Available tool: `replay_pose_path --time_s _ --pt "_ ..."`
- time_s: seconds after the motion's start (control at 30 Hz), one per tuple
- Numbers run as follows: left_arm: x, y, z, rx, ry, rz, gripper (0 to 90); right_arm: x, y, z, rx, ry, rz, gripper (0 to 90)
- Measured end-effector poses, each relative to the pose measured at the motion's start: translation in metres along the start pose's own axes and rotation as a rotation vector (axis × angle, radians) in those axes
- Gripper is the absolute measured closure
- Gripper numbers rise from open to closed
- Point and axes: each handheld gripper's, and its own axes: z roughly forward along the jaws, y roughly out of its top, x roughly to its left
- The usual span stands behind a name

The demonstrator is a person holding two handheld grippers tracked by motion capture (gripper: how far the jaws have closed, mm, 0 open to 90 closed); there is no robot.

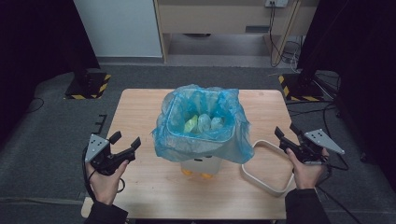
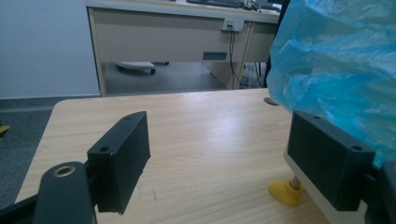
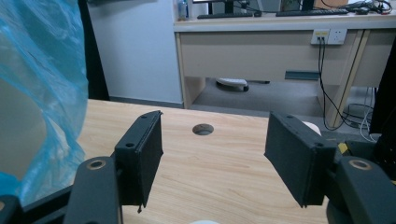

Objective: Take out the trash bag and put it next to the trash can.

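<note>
Your left claw (image 1: 126,142) and right claw (image 1: 286,132) stand open, empty, either side of the small white bin (image 1: 201,164) lined with a blue bag (image 1: 173,140). A white ring frame (image 1: 266,184) lies on the table (image 1: 140,112) beside your right hand (image 1: 306,170).
</note>
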Motion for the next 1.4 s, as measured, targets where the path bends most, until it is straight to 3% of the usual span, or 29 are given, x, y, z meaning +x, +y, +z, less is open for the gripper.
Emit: replay_pose_path --time_s 0.33,0.7,1.07,1.4 --pt "-0.005 0.013 0.0 -0.046 -0.021 -0.002 20.2 0.004 0.018 -0.007 -0.054 0.019 -0.002 37.1" --pt "-0.011 0.032 -0.001 -0.121 -0.047 -0.007 20.9 0.018 0.036 -0.01 -0.111 0.055 -0.008 37.3" --pt "-0.028 0.052 0.0 -0.18 -0.082 0.018 21.6 0.027 0.056 -0.013 -0.155 0.075 -0.013 36.4" --pt "-0.041 0.066 0.003 -0.204 -0.11 0.034 22.2 0.037 0.072 -0.014 -0.186 0.099 -0.019 36.2"
